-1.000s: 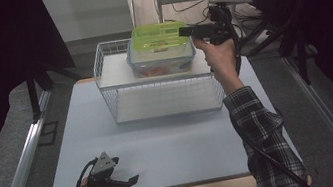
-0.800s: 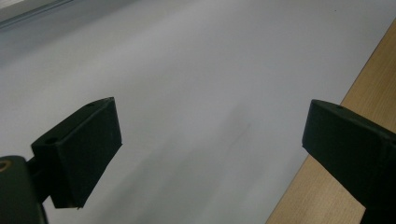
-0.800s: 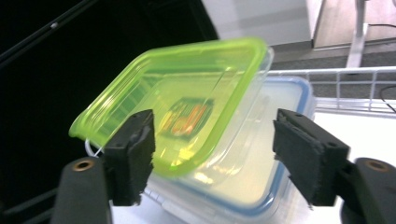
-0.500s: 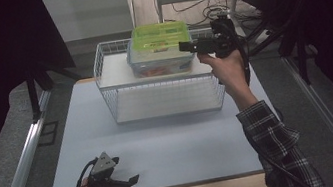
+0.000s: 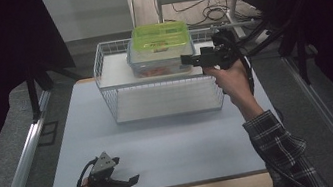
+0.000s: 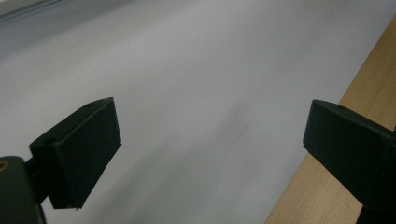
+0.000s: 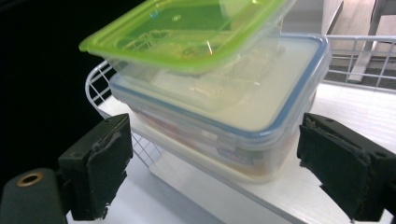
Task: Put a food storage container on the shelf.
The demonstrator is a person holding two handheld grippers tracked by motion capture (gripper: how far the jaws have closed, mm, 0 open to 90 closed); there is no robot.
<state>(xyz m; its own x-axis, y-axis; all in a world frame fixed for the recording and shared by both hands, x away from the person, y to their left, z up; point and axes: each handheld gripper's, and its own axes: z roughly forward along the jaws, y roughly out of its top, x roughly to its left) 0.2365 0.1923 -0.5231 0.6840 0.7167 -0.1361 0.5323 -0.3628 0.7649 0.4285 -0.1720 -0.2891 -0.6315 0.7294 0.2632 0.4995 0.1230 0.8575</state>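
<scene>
Clearly, with the right claw (image 7: pixel 212 172) spread before the box (image 7: pixel 224 135), the green tub (image 7: pixel 187 32) stacked on top could be toppled; the left claw (image 6: pixel 210 154) is spread, idle.

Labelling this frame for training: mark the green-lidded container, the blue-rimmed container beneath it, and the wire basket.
green-lidded container (image 7: pixel 187 32): right gripper view, middle of its lid.
blue-rimmed container (image 7: pixel 261 102): right gripper view, bare part of its lid.
wire basket (image 5: pixel 166 106): high view, front wire wall.
</scene>
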